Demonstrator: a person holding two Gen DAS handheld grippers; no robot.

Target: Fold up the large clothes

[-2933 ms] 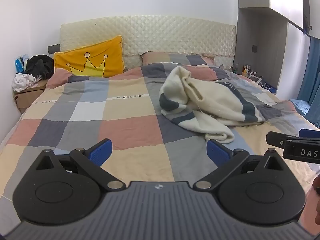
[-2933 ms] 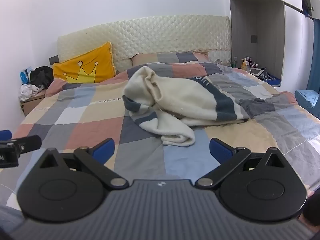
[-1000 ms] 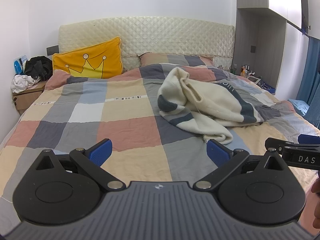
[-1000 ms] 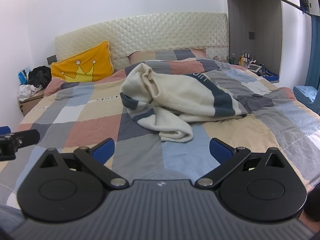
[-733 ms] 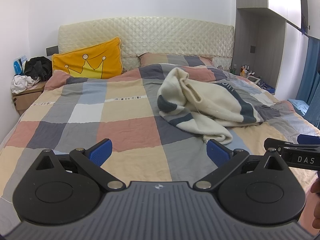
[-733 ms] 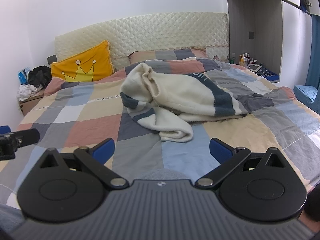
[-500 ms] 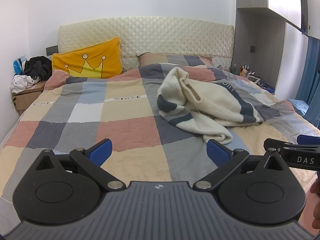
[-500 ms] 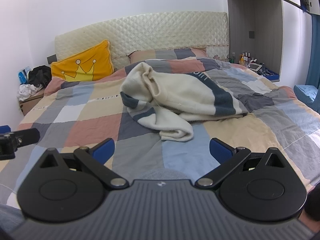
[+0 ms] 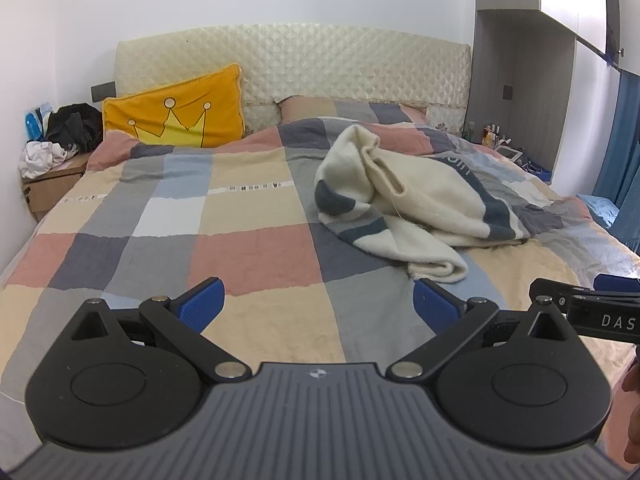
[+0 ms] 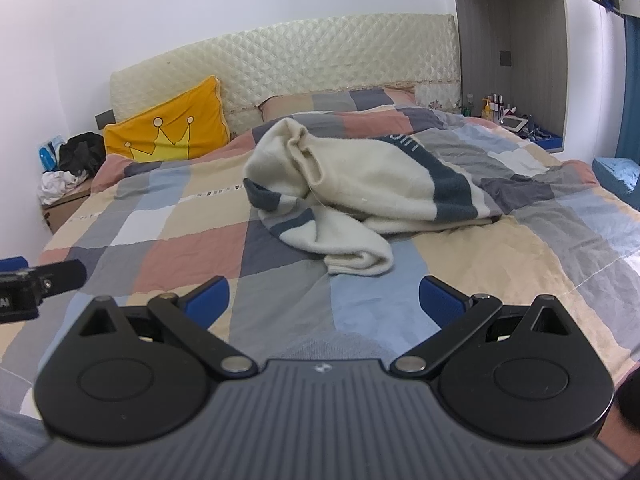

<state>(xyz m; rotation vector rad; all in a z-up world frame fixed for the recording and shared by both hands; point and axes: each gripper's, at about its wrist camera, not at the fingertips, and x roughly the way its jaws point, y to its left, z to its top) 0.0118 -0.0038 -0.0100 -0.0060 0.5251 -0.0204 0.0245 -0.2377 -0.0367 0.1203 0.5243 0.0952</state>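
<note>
The left gripper (image 9: 316, 306) stands with its blue pads spread wide and nothing between them, and the right gripper (image 10: 323, 300) is spread just as wide and just as empty. Both hang over the foot end of the bed, short of the garment.

The cream sweater (image 10: 360, 196) with dark blue bands lies crumpled on the checked bedspread (image 9: 248, 248), right of the bed's middle and nearer its foot than the headboard (image 9: 320, 64). One sleeve end curls toward the foot of the bed, and a thin loose thread seems to trail across the knit.

Judging from this heap, the main risk is a pinch that takes more than one layer, or takes the bedspread along with the knit, so that the lift drags the cover or brings up a tangle. A hold on the sleeve alone would probably let the heavy body hang and twist. The pads could also snag the loose thread and pull a stitch.

Farther off, a yellow crown pillow (image 9: 176, 114) leans at the headboard's left end, and a bedside table (image 9: 52, 176) with piled clothes stands left of the bed, both well apart from the work.
</note>
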